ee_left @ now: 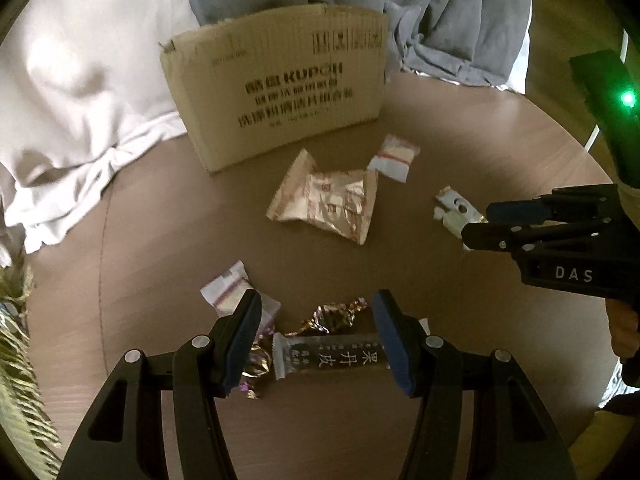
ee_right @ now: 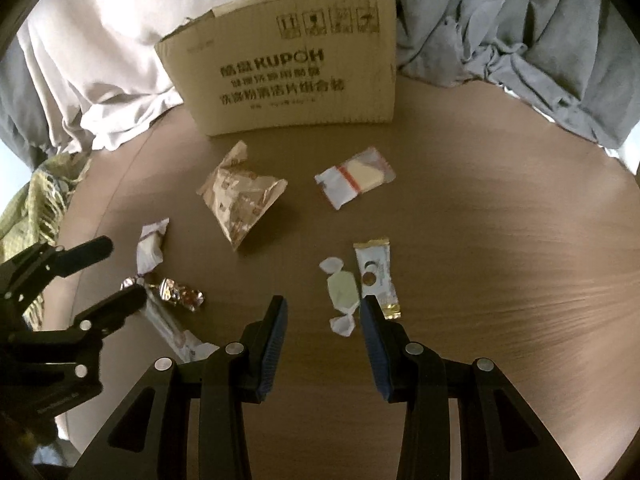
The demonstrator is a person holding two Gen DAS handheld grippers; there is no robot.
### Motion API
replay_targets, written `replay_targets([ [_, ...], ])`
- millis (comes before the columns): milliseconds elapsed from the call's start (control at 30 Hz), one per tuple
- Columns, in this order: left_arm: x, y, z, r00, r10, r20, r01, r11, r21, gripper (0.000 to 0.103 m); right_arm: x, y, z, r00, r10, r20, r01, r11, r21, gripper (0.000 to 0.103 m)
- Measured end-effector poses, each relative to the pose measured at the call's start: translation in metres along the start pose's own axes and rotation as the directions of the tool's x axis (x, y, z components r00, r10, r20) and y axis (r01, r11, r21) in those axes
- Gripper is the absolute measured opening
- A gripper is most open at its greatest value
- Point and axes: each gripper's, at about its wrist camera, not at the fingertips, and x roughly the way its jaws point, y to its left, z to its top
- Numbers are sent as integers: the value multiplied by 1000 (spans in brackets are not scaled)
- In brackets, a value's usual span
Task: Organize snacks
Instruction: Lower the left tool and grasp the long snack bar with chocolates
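My left gripper point(ee_left: 318, 340) is spread wide with nothing pinched, and the long bar snack point(ee_left: 330, 354) lies crosswise between its fingers, just ahead of the pads. I judge it light and fairly stiff in a slick film wrapper, best taken across its narrow middle, not by the crimped ends. Touching its near-left end is a foil-wrapped candy point(ee_left: 334, 316), crinkly and soft, likely to slide if nipped by its twisted tail. My right gripper point(ee_right: 324, 316) is also spread and empty; the pale twist-wrapped sweet point(ee_right: 342, 294) sits just ahead between its tips, touching a flat white sachet point(ee_right: 376, 276) on the right side. Both look nearly weightless, so I would close on the sweet's firm body. Farther ahead lie a crumpled foil bag point(ee_right: 244, 200), puffy and slippery, and a small clear pouch point(ee_right: 354, 176). Beyond them stands the cardboard box point(ee_right: 288, 76), where I suppose the snacks go; I cannot see inside it, and part of the bar is hidden behind my left fingers.
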Motion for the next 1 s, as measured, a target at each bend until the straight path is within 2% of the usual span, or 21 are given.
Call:
replay_targets([
  [200,12,-5,-3,998,-43,-40,44,999,9,57,11,-4,-1,999,34,-35,-33,999,23,39],
  [533,32,-2,-2,991,-100,-89,99,995,-22,57,21,-6,1,997,57,-47,-56,998,31,38],
  [733,39,-3,-2,987,-126,-100,123,992,-40,41,27,-9,4,996,70,-55,-68,997,49,38],
  [767,40,-3,-2,986,-130,-100,126,991,-40,36,27,-10,4,996,72,-55,-69,996,51,38],
  [800,40,-2,-2,986,-133,-101,129,991,-42,27,28,-10,4,996,73,-55,-70,996,53,38],
  [900,40,-1,0,986,-140,-94,136,989,-52,27,30,-11,4,996,74,-56,-71,996,56,38],
  [1000,39,0,3,986,-143,-80,138,988,-67,27,32,-12,5,995,86,-59,-82,995,62,31],
])
